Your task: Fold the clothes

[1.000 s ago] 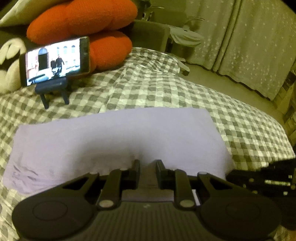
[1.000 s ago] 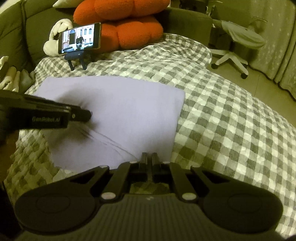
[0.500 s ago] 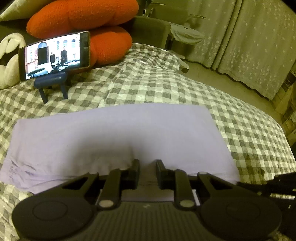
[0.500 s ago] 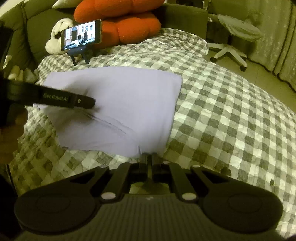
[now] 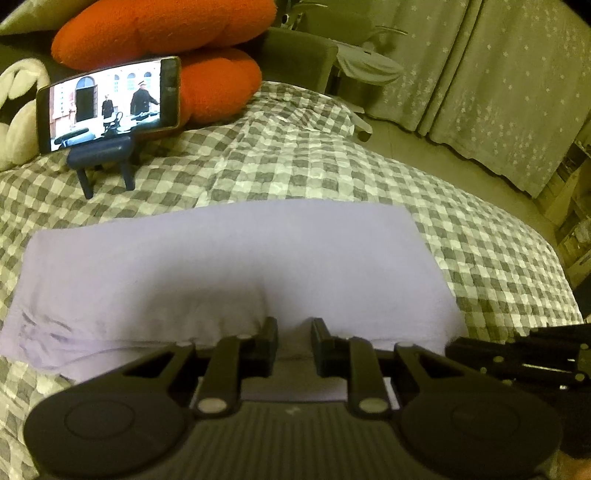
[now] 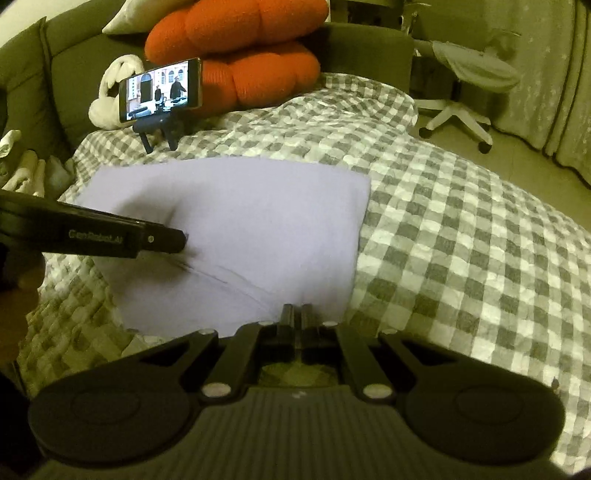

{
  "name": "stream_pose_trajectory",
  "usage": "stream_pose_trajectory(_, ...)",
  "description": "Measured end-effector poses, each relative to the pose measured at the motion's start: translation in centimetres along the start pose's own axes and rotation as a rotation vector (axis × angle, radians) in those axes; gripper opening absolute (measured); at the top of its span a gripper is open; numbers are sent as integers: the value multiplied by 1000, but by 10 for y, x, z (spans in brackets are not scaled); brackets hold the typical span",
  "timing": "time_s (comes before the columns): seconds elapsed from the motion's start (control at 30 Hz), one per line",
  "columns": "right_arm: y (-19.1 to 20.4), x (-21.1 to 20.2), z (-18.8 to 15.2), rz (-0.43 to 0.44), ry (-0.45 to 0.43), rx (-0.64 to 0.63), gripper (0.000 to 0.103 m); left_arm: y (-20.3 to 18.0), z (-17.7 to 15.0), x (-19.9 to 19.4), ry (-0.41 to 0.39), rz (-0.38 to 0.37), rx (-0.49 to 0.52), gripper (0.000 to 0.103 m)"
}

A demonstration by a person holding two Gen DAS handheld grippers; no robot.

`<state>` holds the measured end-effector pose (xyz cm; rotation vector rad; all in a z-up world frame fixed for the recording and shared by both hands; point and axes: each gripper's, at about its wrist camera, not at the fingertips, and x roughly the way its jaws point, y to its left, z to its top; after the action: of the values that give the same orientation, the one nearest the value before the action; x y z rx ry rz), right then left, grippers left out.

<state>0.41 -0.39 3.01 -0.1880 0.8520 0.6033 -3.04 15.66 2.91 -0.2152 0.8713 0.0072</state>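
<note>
A lavender garment [image 5: 236, 266] lies folded into a wide rectangle on the checked bedspread [image 5: 480, 243]; it also shows in the right wrist view [image 6: 240, 229]. My left gripper [image 5: 293, 328] sits at the garment's near edge, its jaws a small gap apart with cloth between them; whether they pinch it I cannot tell. It shows from the side in the right wrist view [image 6: 181, 240]. My right gripper [image 6: 296, 314] is shut on the garment's near right edge. It enters the left wrist view [image 5: 454, 347] at lower right.
A phone [image 5: 110, 103] playing video stands on a small stand at the back left. Orange cushions [image 5: 166, 33] and a white plush [image 6: 110, 92] lie behind it. A swivel chair [image 6: 465, 85] and curtains [image 5: 498, 74] stand beyond the bed's right side.
Both grippers have shifted slightly forward along the garment's near edge. The garment keeps its shape, and the right gripper stays shut on the edge.
</note>
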Motion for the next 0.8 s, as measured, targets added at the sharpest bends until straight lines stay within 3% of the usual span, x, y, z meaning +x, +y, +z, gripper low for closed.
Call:
stream_pose_trajectory(0.3,-10,-6,-9,23,63,4,0,-1,-2,-1,-2,0,19,21)
stream_pose_trajectory(0.4,-9,-6,-9,25,68,-14,0,-1,-3,-5,4,-17,60,26)
stream_pose_trajectory(0.47,-11,-7,-10,30,71,-19,0,6,0,-10,4,-37,31,26)
stream_pose_trajectory(0.57,-13,-12,-8,20,49,-22,13,18,5,-16,-7,-64,-19,26)
stream_pose_trajectory(0.8,9,-22,-8,113,-31,-125,13,9,2,-16,-3,-79,27,30)
